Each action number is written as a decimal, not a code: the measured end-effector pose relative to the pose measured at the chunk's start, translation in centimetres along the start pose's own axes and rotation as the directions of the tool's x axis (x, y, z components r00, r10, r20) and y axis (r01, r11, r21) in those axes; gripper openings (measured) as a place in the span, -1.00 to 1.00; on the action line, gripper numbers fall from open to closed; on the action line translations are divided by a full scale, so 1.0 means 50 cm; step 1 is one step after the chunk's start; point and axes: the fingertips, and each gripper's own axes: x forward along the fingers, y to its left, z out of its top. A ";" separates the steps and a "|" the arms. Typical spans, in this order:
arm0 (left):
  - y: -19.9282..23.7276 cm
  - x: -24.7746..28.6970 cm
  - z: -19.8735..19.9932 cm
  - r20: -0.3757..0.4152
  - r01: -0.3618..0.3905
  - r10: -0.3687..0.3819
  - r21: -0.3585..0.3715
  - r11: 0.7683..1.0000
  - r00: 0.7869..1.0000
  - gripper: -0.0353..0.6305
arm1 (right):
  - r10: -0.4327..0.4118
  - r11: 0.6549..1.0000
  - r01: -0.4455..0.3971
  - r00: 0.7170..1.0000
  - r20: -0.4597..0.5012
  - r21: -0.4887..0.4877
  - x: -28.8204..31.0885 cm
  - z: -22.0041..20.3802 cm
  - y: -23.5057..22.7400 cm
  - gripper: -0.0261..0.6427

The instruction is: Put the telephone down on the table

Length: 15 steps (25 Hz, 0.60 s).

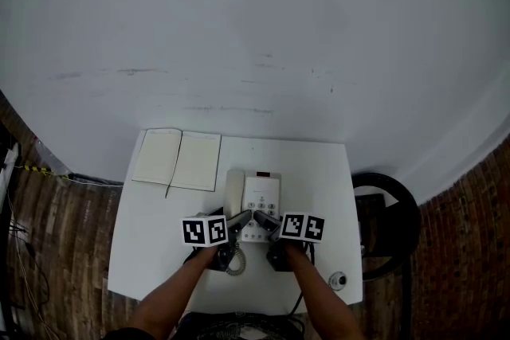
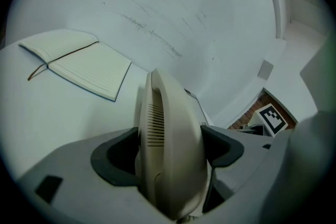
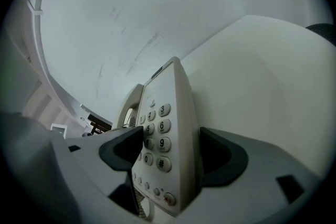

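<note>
A beige telephone (image 1: 260, 199) lies in the middle of the white table (image 1: 319, 171), its handset (image 1: 233, 191) along its left side. Both grippers reach it from the near edge. My left gripper (image 1: 237, 220) is shut on the handset (image 2: 169, 113), both dark pads pressing its sides (image 2: 170, 150). My right gripper (image 1: 263, 220) straddles the keypad end of the base (image 3: 169, 107). Its jaws stand wide (image 3: 172, 153), with the base between them, and are not clamped on it. The coiled cord (image 1: 236, 263) hangs between the two grippers.
An open notebook (image 1: 177, 159) lies at the table's far left corner, also in the left gripper view (image 2: 79, 63). A small round object (image 1: 338, 279) sits near the front right corner. A black round seat (image 1: 390, 219) stands right of the table. A pale wall rises behind.
</note>
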 end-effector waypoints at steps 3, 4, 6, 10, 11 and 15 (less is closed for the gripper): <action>-0.002 -0.002 0.001 -0.014 -0.022 0.023 0.033 0.999 1.000 0.24 | -0.043 0.999 0.043 0.999 0.000 -0.015 -0.004 0.000 -0.006 0.02; -0.003 -0.004 0.001 -0.015 -0.032 0.033 0.044 0.998 0.999 0.24 | -0.068 0.997 0.068 0.998 0.006 -0.042 -0.008 0.003 -0.008 0.01; -0.004 -0.010 0.005 -0.012 -0.052 0.053 0.064 0.997 0.999 0.24 | -0.115 0.986 0.117 0.993 0.027 -0.117 -0.019 0.016 -0.007 0.01; -0.009 -0.027 0.018 0.008 -0.082 0.082 0.093 0.992 0.997 0.24 | -0.111 0.979 0.116 0.993 0.043 -0.170 -0.037 0.032 0.007 0.00; -0.012 -0.032 0.022 0.014 -0.088 0.087 0.105 0.991 0.996 0.24 | -0.108 0.979 0.114 0.993 0.046 -0.167 -0.042 0.033 0.007 0.00; -0.027 -0.054 0.047 0.047 -0.105 0.099 0.153 0.983 0.994 0.24 | -0.097 0.979 0.109 0.993 0.071 -0.175 -0.068 0.045 0.017 0.00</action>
